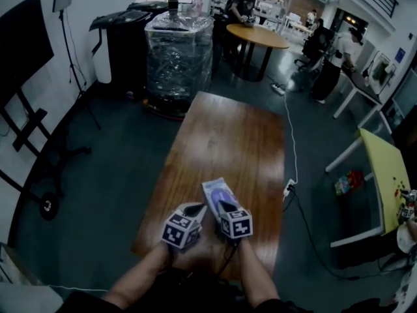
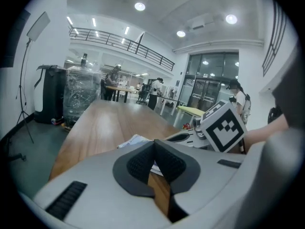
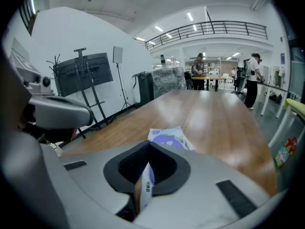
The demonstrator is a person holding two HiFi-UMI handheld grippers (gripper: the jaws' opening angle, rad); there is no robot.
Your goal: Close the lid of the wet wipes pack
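1. Forearms (image 1: 140, 276) of the person come in from the bottom edge, just behind the wet wipes pack (image 1: 215, 189), which is at the near end of the wooden surface (image 1: 228, 129).
2. Just left of the pack is the left gripper (image 1: 197, 208). Its jaws are closed tip to tip. A white sliver shows in the slit under the tips, but it is unclear whether it is pinched.
3. The pack is white and blue with a purple oval on its top face, and its long side runs away from the person.
4. At the pack's near end, the right gripper (image 1: 221, 206) has its jaws clamped on a thin, printed white edge of the pack, which stands upright between the pads.
5. Well beyond the pack stands a film-wrapped stack (image 1: 177, 57). A round table (image 1: 257, 36) is to its right, and a yellow table (image 1: 384, 175) is far right of the pack.
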